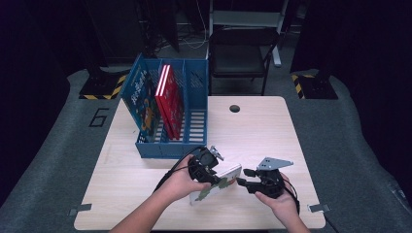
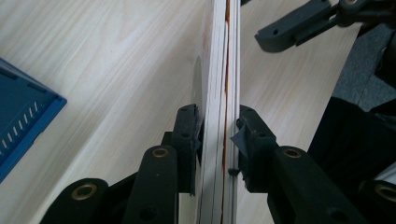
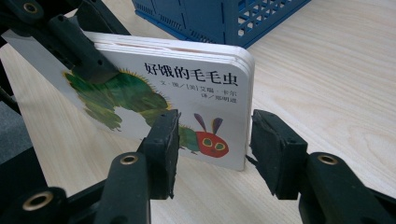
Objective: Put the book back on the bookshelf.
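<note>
— Where's the book [image 1: 216, 183]?
— Low centre of the counter [image 1: 262, 131], below the blue rack [image 1: 167, 114]. Your left tool [image 2: 219, 135] clamps its pages.
— And the right tool [image 3: 212, 142]?
— Spread wide, empty, the book's corner between its jaws, long edge running leftward.

Three books in all: one caterpillar board book [image 1: 217, 184] lying just in front of the blue file rack [image 1: 167, 148], and two standing inside that rack — a blue-covered book [image 1: 141, 99] and a red book [image 1: 169, 99]. One rack, with three slots. Two grippers — the left gripper [image 1: 210, 174] and the right gripper [image 1: 245, 177] — both in front of the rack. One folding chair [image 1: 241, 53] behind the rack, beyond the counter [image 1: 262, 131].
</note>
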`<action>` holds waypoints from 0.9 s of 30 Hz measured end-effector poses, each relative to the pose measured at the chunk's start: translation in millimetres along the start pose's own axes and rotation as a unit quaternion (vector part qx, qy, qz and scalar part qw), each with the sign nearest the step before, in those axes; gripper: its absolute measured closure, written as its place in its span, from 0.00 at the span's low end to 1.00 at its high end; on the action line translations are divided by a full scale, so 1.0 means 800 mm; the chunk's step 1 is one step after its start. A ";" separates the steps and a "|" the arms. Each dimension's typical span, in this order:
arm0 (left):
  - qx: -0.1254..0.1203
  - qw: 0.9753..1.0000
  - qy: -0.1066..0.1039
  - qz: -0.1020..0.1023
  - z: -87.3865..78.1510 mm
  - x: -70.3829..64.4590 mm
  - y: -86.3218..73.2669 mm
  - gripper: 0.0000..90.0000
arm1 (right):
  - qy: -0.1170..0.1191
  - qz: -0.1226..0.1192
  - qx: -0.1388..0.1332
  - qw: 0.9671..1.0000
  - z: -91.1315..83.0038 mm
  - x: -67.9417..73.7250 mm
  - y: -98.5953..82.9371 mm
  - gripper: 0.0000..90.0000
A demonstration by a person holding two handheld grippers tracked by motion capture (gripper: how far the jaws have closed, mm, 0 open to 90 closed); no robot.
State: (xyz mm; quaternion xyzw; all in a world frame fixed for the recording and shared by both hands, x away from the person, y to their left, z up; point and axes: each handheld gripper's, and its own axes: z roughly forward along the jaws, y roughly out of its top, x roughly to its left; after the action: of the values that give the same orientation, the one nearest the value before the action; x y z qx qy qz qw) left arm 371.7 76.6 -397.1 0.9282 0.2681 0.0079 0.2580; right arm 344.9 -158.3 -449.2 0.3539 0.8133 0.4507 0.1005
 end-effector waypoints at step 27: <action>0.018 1.000 0.000 -0.011 0.007 0.004 -0.004 0.77 | 0.005 0.005 0.005 1.000 0.007 0.005 -0.003 0.57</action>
State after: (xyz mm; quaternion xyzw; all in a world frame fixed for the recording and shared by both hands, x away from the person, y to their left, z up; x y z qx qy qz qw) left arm 373.5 77.5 -403.8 0.9297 0.2785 -0.0004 0.2412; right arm 343.4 -152.9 -454.0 0.3560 0.8142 0.4491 0.0926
